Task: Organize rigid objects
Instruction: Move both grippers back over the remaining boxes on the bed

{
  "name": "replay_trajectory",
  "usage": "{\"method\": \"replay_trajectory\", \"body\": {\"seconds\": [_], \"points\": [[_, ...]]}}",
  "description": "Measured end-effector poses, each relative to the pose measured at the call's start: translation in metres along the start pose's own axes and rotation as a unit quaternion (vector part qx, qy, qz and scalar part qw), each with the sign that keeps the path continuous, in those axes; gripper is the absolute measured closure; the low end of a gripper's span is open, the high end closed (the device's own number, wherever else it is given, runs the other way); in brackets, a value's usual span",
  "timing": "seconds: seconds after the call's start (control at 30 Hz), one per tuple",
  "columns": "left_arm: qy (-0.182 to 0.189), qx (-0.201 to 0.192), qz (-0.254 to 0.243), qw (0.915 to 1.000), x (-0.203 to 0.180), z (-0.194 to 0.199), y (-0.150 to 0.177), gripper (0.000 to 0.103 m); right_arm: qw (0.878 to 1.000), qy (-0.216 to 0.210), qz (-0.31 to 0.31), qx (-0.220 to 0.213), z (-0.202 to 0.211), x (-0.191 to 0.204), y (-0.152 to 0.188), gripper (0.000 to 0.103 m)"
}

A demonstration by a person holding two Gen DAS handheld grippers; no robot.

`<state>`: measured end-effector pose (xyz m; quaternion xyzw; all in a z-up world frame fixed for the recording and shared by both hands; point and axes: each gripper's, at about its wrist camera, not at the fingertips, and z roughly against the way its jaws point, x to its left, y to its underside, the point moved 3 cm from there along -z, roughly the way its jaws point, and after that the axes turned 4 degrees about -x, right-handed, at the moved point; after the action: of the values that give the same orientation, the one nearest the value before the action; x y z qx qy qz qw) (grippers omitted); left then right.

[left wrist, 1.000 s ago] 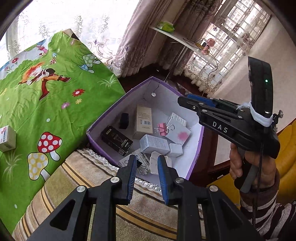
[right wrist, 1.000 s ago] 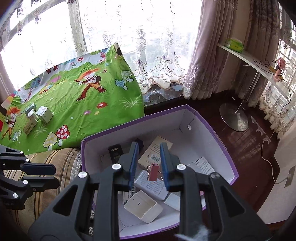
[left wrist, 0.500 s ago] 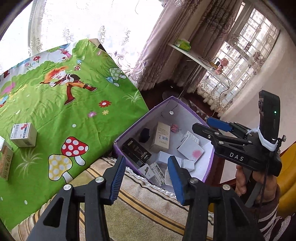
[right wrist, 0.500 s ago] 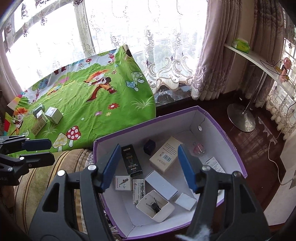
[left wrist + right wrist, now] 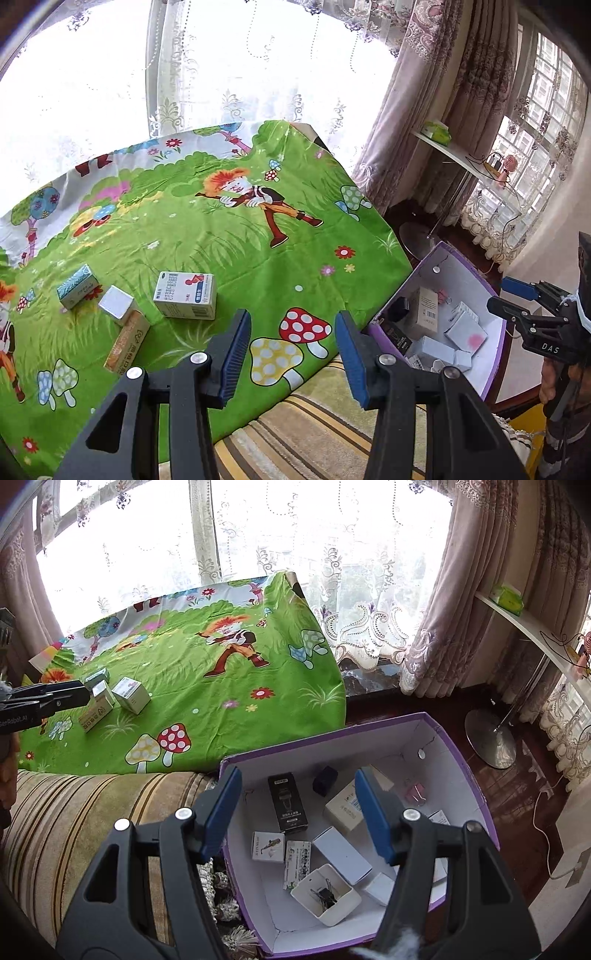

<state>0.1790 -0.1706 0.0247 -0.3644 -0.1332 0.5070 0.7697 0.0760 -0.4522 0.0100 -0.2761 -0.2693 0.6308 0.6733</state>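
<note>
Left gripper [image 5: 291,350] held with jaws partly apart, nothing between them, over the green cartoon cloth [image 5: 240,236] near its printed mushrooms. Right gripper [image 5: 295,812] likewise spread wide and empty, hovering above the purple box [image 5: 476,797]. "DAS" readable on the right gripper's body in the left view; "GenRobot.AI" partly readable on the left gripper's side in the right view. On the cloth, well apart from the purple box, four small cartons close together: white-and-blue carton [image 5: 184,295] with a barcode and red mark, silver cube [image 5: 116,306], teal carton [image 5: 77,286], orange carton [image 5: 127,341] touching the cube; print on them too small to read. Inside the purple box, white-lined: black carton [image 5: 287,801] with small unreadable lettering, dark cube [image 5: 325,781], cream carton [image 5: 345,808] with a barcode label, pink binder clip [image 5: 415,792], two small printed cards [image 5: 282,849] side by side, plain white carton [image 5: 341,854], white open tray [image 5: 325,893] holding black binder clips, number not countable, and a small white block [image 5: 380,888] beside it. Striped sofa [image 5: 92,812] under both cloth and box edge. Green pack [image 5: 509,598] on the white shelf by the curtains.
</note>
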Motion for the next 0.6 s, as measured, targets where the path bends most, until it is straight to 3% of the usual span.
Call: {"method": "replay_trajectory", "body": {"seconds": [0.33,0.6], "points": [[-0.031,-0.008,0.127,0.9913,0.118,0.004,0.004,0.055,0.999,-0.014,0.044,-0.003,-0.007,0.04,-0.026,0.036],[-0.059,0.025,0.17,0.9833,0.164,-0.02,0.028,0.055,0.995,-0.036,0.097,-0.007,-0.029,0.091,-0.058,0.036]]}}
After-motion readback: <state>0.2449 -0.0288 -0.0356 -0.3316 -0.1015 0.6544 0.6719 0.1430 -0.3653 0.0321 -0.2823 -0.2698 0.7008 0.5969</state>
